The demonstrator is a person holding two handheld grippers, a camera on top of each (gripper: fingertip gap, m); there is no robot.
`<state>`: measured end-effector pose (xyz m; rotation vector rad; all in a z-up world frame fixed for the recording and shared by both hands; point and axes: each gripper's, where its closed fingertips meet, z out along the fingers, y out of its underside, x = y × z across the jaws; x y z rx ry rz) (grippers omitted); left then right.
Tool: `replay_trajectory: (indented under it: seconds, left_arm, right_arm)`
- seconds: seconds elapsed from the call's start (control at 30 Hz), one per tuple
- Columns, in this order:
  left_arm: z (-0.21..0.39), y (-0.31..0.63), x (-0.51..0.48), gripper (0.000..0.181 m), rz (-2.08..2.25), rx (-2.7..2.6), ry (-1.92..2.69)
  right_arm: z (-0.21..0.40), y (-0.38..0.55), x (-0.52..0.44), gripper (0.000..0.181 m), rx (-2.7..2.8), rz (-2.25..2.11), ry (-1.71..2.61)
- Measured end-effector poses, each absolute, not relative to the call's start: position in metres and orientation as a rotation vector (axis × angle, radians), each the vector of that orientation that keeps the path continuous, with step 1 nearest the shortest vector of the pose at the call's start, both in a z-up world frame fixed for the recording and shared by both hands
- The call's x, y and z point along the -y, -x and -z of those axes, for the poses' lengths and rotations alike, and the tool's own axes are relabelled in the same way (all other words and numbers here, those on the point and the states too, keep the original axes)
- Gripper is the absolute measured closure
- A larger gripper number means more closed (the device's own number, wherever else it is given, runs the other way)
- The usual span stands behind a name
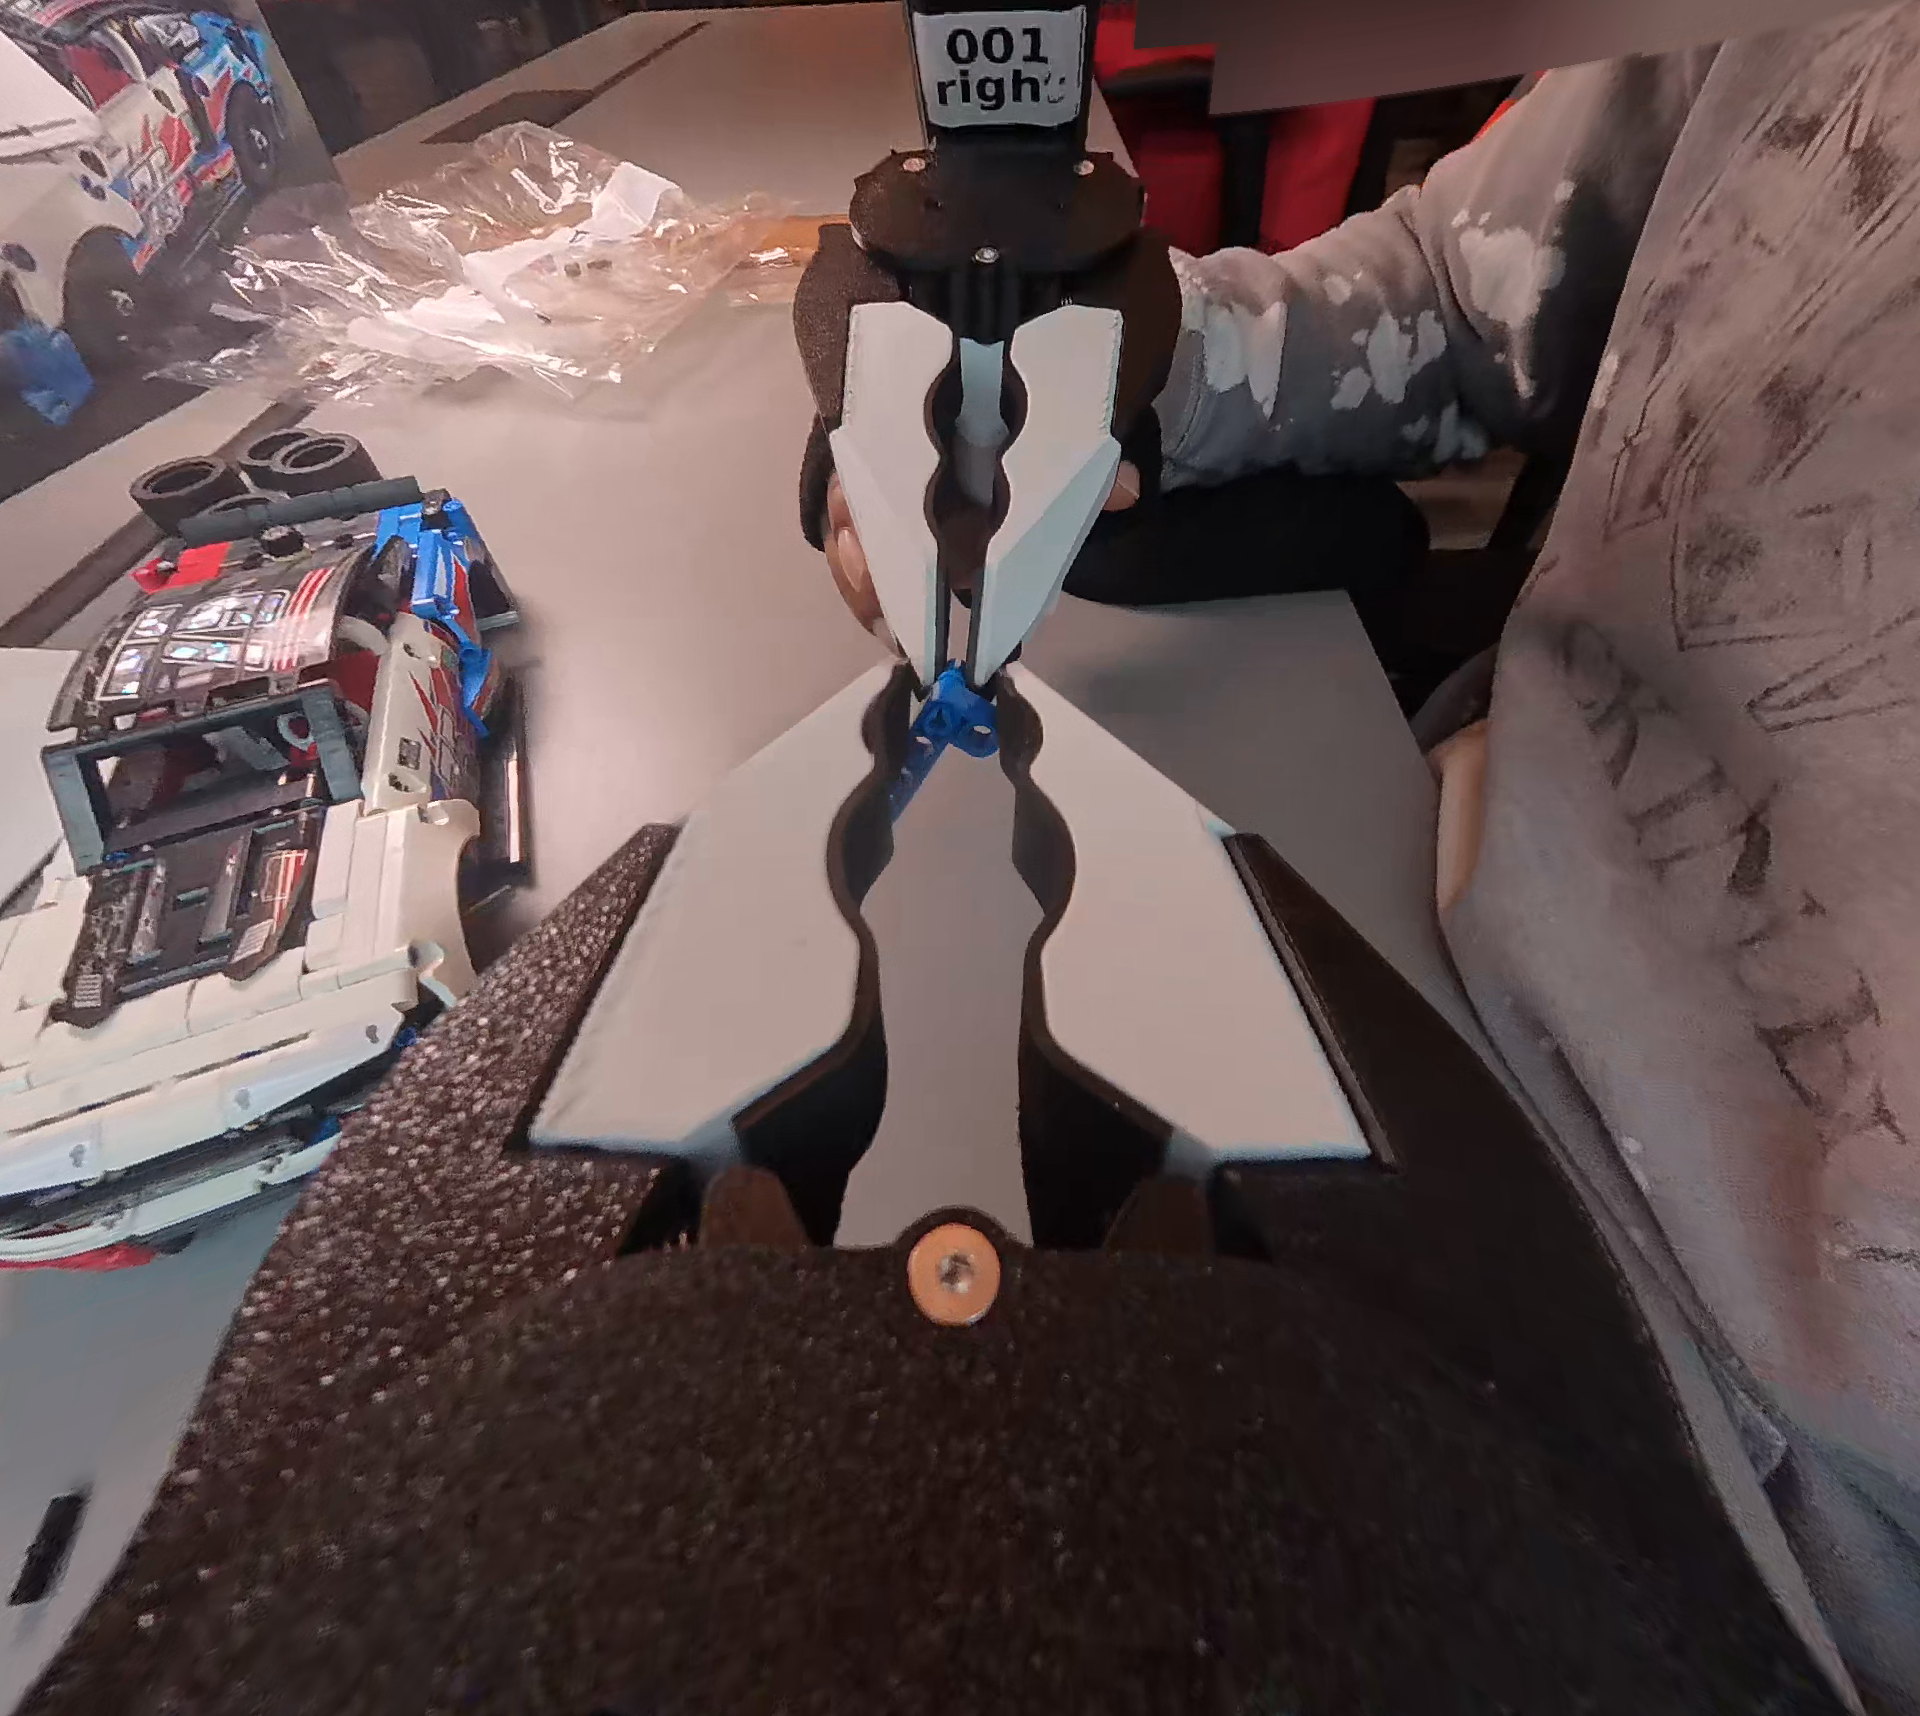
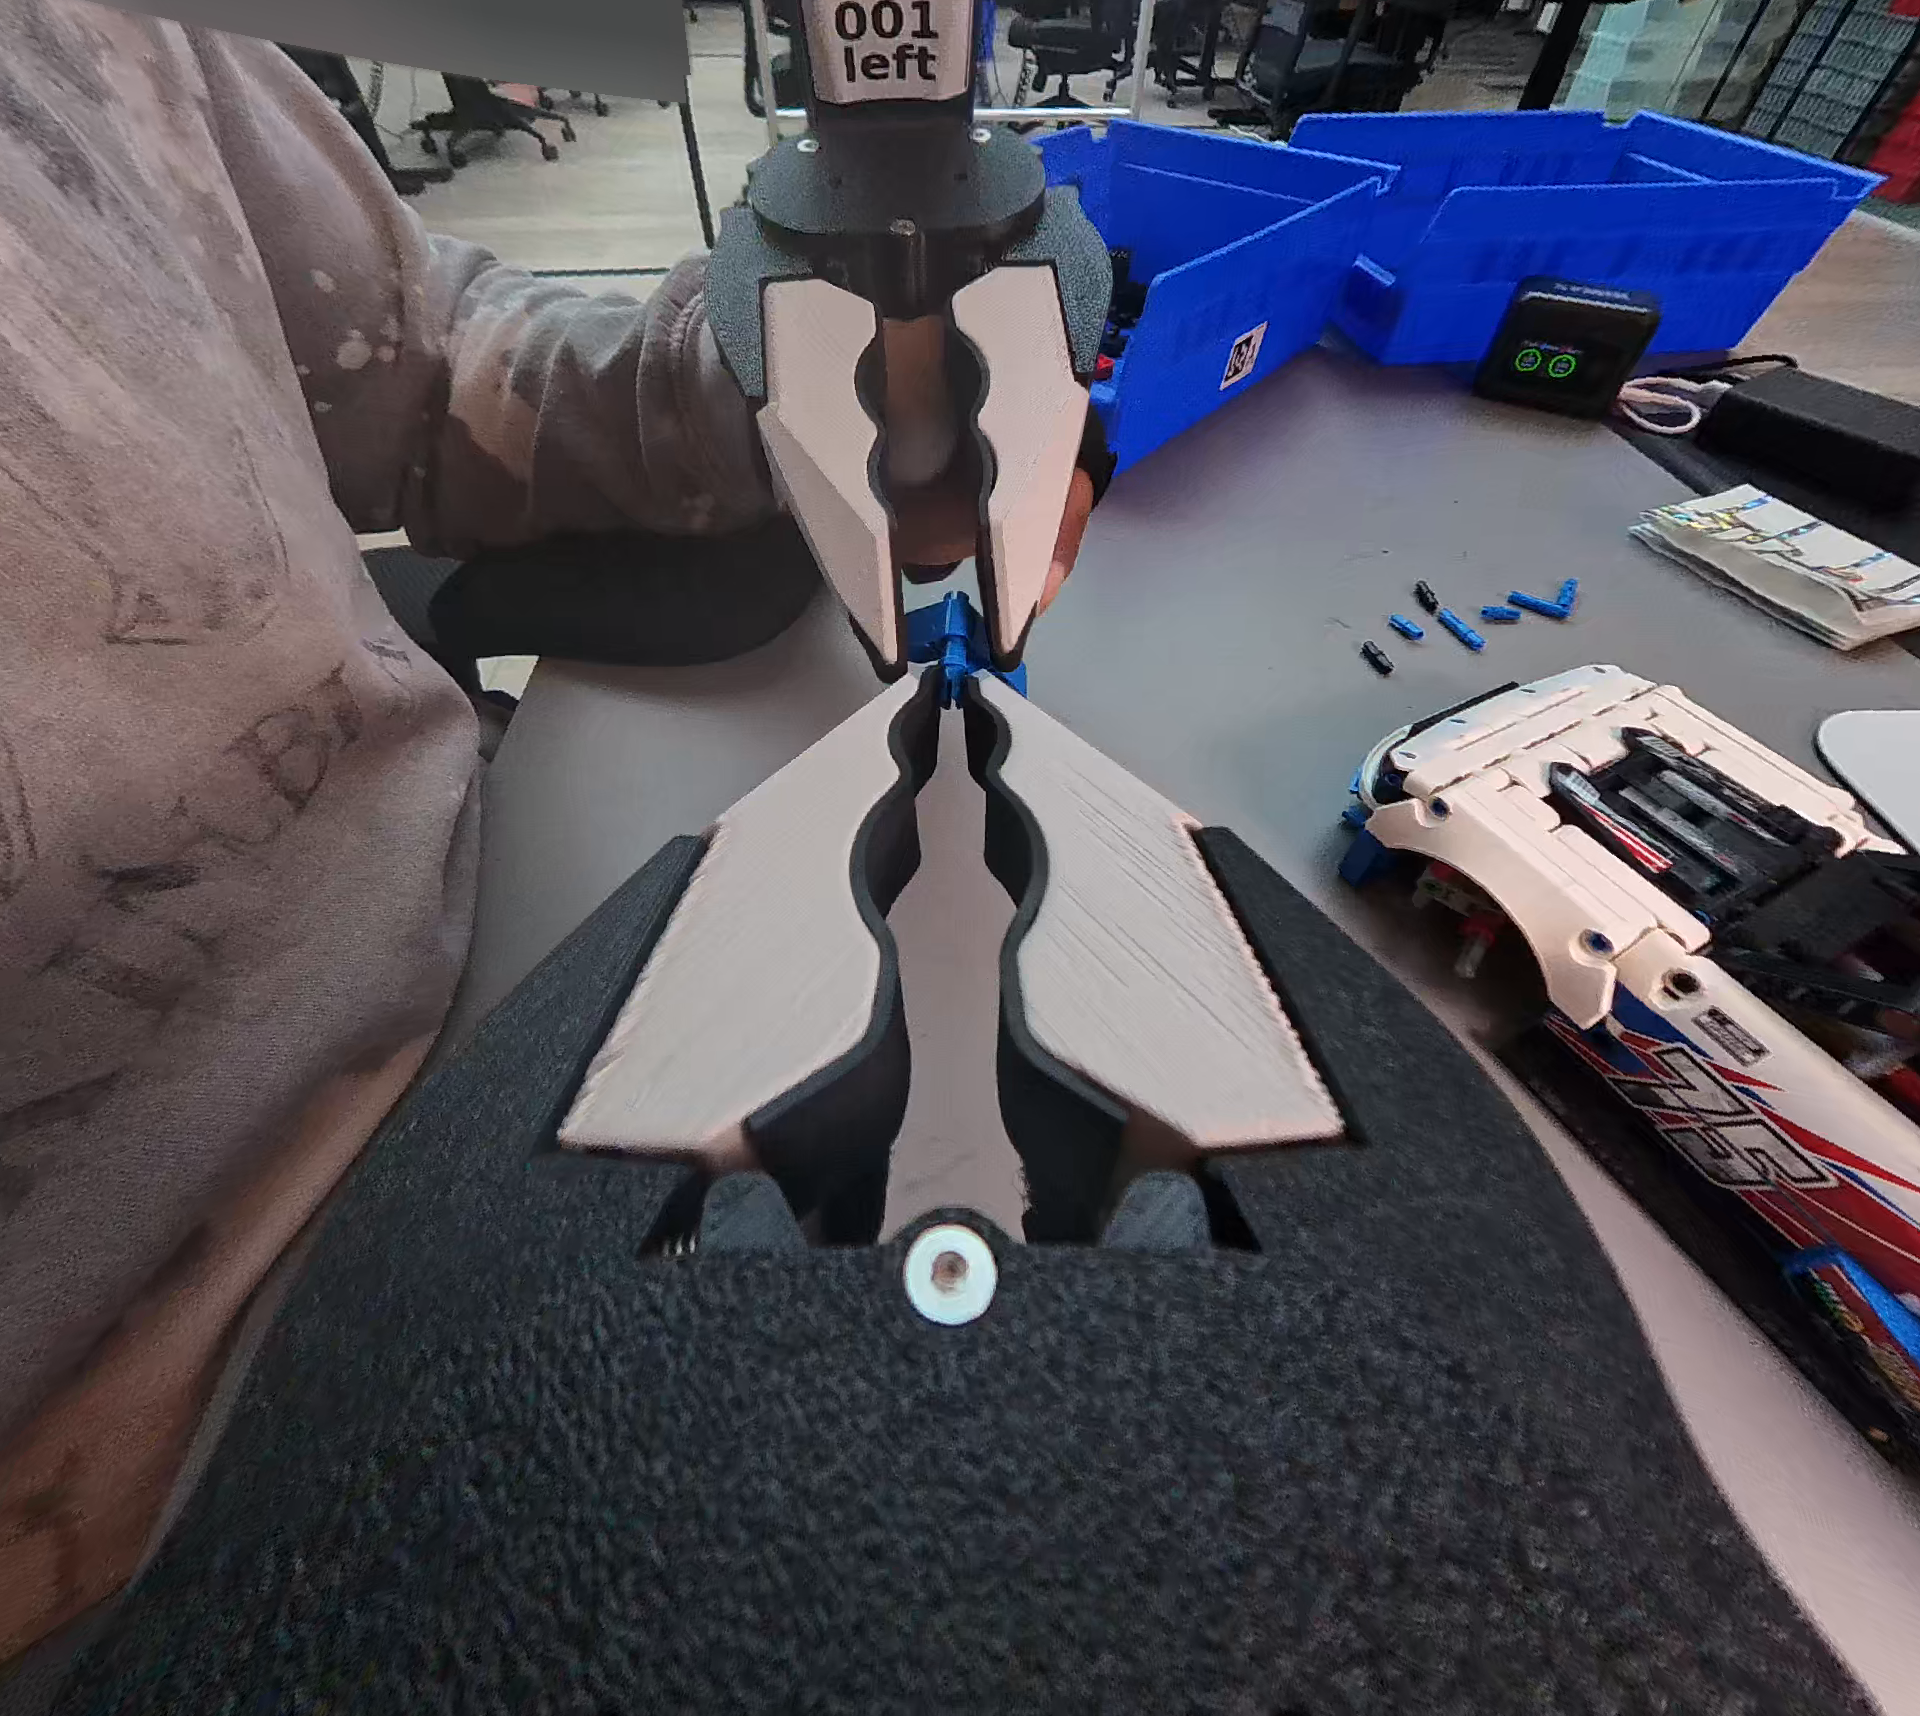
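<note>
My two grippers meet tip to tip over the grey table (image 1: 665,544). My left gripper (image 1: 948,692) is shut on a small blue brick piece with holes (image 1: 961,719); a thin blue bar (image 1: 920,783) hangs from it between the fingers. My right gripper (image 1: 953,677) comes in from the far side, shut on the same blue cluster. In the right wrist view my right gripper (image 2: 951,684) pinches a thin blue pin (image 2: 951,679) that sticks out of the blue piece (image 2: 935,627) held by the left gripper (image 2: 951,664).
A brick-built race car (image 1: 260,835) (image 2: 1662,939) lies beside the grippers. Black tyres (image 1: 260,471), clear plastic bags (image 1: 499,264) and a printed box (image 1: 104,108) are beyond it. Blue bins (image 2: 1351,243), a small screen device (image 2: 1569,347), loose pins (image 2: 1475,617) and a folded sheet (image 2: 1777,565) lie on the table. Left tips and right tips are each some 20 cm from the brick-built race car (image 2: 1662,939). It is also in sight in the left wrist view (image 1: 374,794).
</note>
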<state>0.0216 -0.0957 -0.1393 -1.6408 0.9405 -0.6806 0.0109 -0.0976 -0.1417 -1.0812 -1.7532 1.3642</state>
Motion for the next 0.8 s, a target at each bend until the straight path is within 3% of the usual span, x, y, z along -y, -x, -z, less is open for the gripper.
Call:
replay_trajectory:
  seconds: [0.13, 0.37, 0.67, 0.8]
  left_arm:
    - [0.145, -0.024, 0.1, 0.16, 0.584, -1.031, 1.634]
    - [0.15, -0.025, 0.101, 0.166, 0.55, -1.064, 1.621]
    - [0.125, -0.029, 0.101, 0.167, 0.627, -0.965, 1.499]
    - [0.081, 0.017, 0.1, 0.167, 0.659, -0.752, 1.385]
  right_arm:
    - [0.141, -0.014, 0.101, 0.179, 1.782, -1.385, 1.077]
    - [0.147, -0.016, 0.103, 0.179, 1.816, -1.407, 1.083]
    - [0.126, -0.023, 0.103, 0.179, 1.722, -1.608, 1.026]
    - [0.13, -0.036, 0.072, 0.179, 1.653, -1.587, 1.099]
